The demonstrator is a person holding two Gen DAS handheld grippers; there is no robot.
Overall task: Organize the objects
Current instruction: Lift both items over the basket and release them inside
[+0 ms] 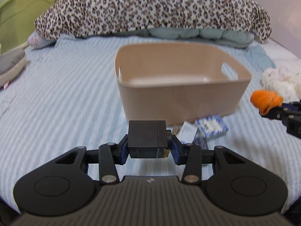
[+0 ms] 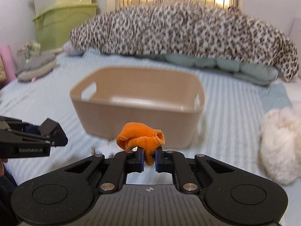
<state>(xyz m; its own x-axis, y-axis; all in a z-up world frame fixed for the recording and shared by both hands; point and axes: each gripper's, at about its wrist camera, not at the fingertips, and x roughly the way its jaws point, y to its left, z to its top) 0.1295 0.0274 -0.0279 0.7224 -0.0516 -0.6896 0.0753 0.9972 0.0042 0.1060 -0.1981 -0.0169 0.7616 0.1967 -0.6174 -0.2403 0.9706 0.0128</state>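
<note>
A beige plastic bin [image 1: 180, 101] stands on the striped bed, also in the right wrist view [image 2: 135, 120]. My left gripper [image 1: 148, 146] is shut on a black box [image 1: 146, 135], held above the bed just in front of the bin. My right gripper [image 2: 149, 160] is shut on an orange plush cloth [image 2: 141, 137] and holds it in front of the bin; it shows at the right edge of the left wrist view [image 1: 265, 99]. The left gripper with the black box [image 2: 50, 130] shows at the left of the right wrist view.
Small blue-and-white boxes [image 1: 210, 128] lie on the bed by the bin's near right corner. A white fluffy toy [image 2: 280, 146] lies to the right. A leopard-print blanket [image 2: 184, 30] on pillows lies behind the bin. A green storage box [image 2: 64, 22] and a grey cushion [image 1: 11, 66] stand at the left.
</note>
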